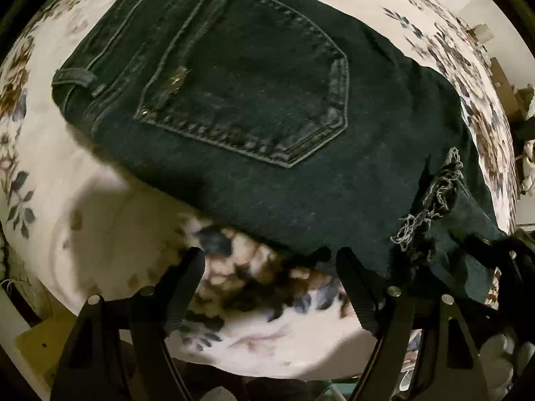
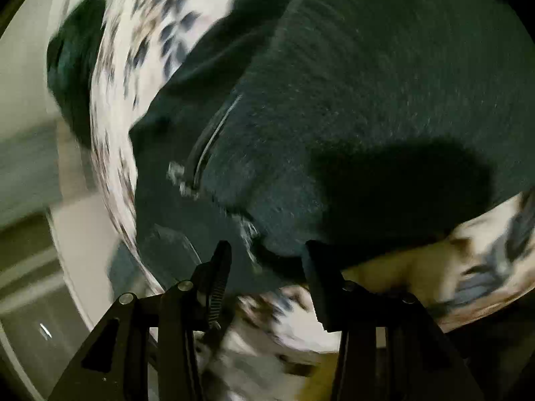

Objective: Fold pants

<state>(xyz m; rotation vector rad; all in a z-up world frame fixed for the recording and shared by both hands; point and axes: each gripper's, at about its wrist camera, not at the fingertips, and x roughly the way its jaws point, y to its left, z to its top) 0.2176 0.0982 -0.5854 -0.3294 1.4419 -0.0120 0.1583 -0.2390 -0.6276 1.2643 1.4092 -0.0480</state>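
1. Pants point(image 1: 254, 107): dark, near-black denim, coarse weave with a faint speckle. Folded into a broad, flat bundle lying on the floral cloth. Uppermost face shows a five-sided back pocket point(image 1: 247, 90) with doubled paler stitching and small metal rivets; a belt loop point(image 1: 75, 77) sits at the waistband end. A frayed rip point(image 1: 431, 197) with loose pale threads marks the other end.
2. Floral cloth point(image 1: 83, 207): soft cream fabric printed with brown blooms and blue-grey leaves, lightly rumpled; covers the surface beneath the pants.
3. Left gripper point(image 1: 267, 260): black, two ribbed fingers spread wide apart. Nothing lies between them; tips sit just at the near edge of the denim, over printed cloth.
4. Right gripper point(image 2: 267, 250): black, fingers partly apart. A rounded fold of the same denim point(image 2: 334, 117) lies at the tips; the view is motion-blurred, so whether the pads press on it cannot be told.
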